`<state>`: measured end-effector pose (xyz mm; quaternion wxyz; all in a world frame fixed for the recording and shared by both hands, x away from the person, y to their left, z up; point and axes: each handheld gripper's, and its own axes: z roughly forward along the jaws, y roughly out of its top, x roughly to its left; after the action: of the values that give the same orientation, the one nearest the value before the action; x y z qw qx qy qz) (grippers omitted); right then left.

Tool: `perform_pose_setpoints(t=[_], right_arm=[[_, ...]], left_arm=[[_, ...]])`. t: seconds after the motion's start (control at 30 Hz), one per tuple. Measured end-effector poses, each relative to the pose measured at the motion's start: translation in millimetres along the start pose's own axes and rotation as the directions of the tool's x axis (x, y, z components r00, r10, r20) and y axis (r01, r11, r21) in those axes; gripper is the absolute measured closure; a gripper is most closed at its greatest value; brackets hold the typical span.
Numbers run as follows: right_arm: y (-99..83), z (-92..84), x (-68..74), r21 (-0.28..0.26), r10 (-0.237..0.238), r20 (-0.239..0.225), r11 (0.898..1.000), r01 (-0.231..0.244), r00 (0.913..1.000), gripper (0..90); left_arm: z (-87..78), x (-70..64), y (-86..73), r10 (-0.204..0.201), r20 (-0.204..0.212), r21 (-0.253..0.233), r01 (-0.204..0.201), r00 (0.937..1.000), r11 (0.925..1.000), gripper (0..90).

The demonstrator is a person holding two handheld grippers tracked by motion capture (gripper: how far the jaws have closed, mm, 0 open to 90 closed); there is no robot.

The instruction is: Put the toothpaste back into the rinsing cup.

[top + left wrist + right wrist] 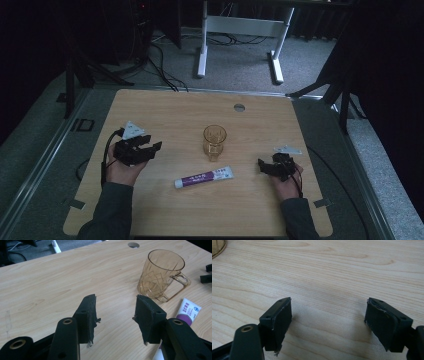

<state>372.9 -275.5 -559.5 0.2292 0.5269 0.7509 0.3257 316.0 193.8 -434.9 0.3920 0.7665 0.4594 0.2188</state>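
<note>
My left tongs gape empty; the amber faceted glass mug stands at their three o'clock. The white-and-purple toothpaste tube lies at nine o'clock of my open, empty right tongs.

An amber, see-through mug with a cut diamond pattern stood upright and empty near the middle of the wooden table, its handle turned toward the person. Just in front of it, apart from it, a white-and-purple tube lay flat, its cap end pointing left.
</note>
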Motion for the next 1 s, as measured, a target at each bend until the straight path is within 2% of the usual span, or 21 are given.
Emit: perform_pose_setpoints(t=[0.5, 1.0], right_arm=[[0.0, 0.0, 0.0, 0.000, 0.000, 0.000, 1.000, 0.000, 1.0000, 21.3], [0.0, 0.1, -0.1, 0.000, -0.001, 0.000, 1.000, 0.001, 1.0000, 21.3]], left_arm=[[4.3, -11.7, 16.3, 0.070, 0.032, 0.028, -0.071, 0.9970, 0.9971, 52.8], [12.8, -24.1, 29.1, 0.124, 0.053, 0.068, -0.128, 0.9908, 0.9894, 49.2]])
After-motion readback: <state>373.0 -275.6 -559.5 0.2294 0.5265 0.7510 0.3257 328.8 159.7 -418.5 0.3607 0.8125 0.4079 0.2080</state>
